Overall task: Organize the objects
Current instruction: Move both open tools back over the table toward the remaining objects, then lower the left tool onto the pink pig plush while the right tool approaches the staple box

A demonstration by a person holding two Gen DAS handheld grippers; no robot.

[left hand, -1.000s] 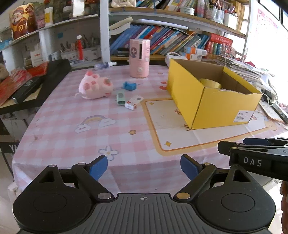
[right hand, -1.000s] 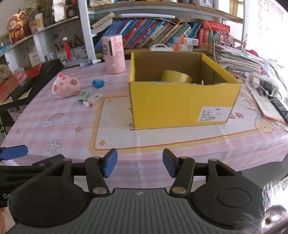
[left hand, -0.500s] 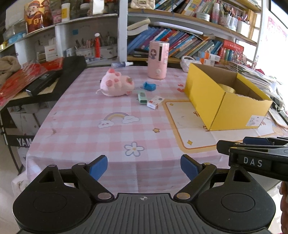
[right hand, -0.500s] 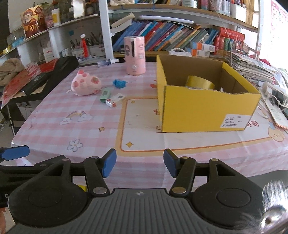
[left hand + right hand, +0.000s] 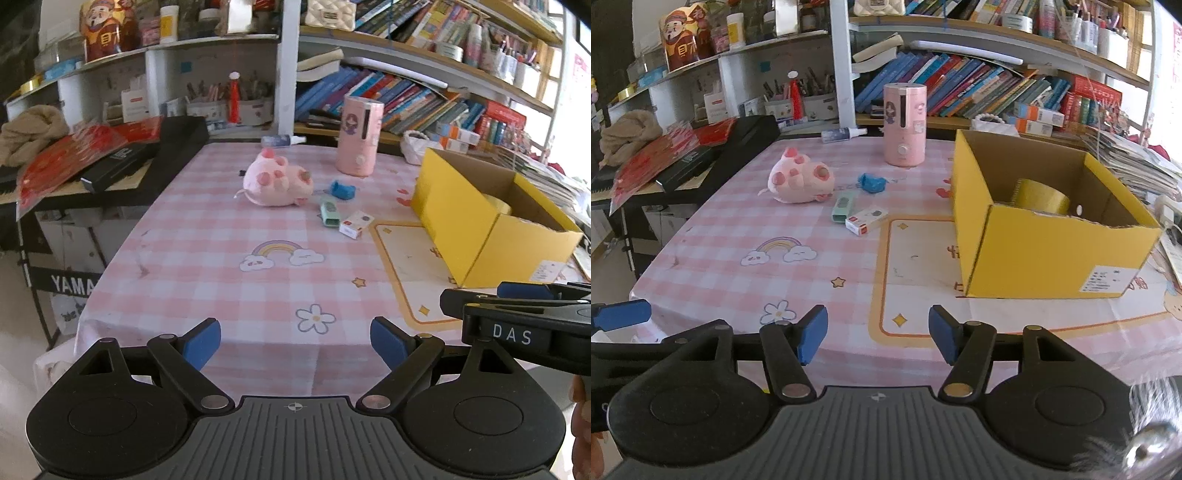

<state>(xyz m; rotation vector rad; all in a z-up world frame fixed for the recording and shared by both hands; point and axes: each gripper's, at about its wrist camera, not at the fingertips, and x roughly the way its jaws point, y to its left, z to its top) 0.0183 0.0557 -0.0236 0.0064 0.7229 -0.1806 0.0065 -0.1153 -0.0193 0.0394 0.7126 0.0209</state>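
Over the last second both views have slid leftward across the table point(image 5: 192, 258): the box point(image 5: 1049, 258), which filled the middle of the right view, now sits toward its right side, and the loose things on the pink cloth have come nearer the centre of both pictures. I read that as both hands turning away from the box toward the next item to fetch, so the task seems to be between deliveries. The left gripper point(image 5: 295, 343) stands wide with nothing between its blue pads, unchanged. The right gripper point(image 5: 875, 334) holds nothing either, and its jaws are opening, the gap a little wider than 1 second ago. Still out on the cloth, well apart from the box, are the plush point(image 5: 277, 184), a blue lump point(image 5: 343, 189), a green case point(image 5: 328, 214) and a small carton point(image 5: 356, 223), the last 2 just beside each other; the pink cylinder point(image 5: 358, 134) stands behind them. 1 tape roll point(image 5: 1041, 195) already lies in the box. The near wall hides the box floor in front of the roll, so other contents cannot be ruled out. What the blue lump is I cannot tell, and the carton's print is too small to read.
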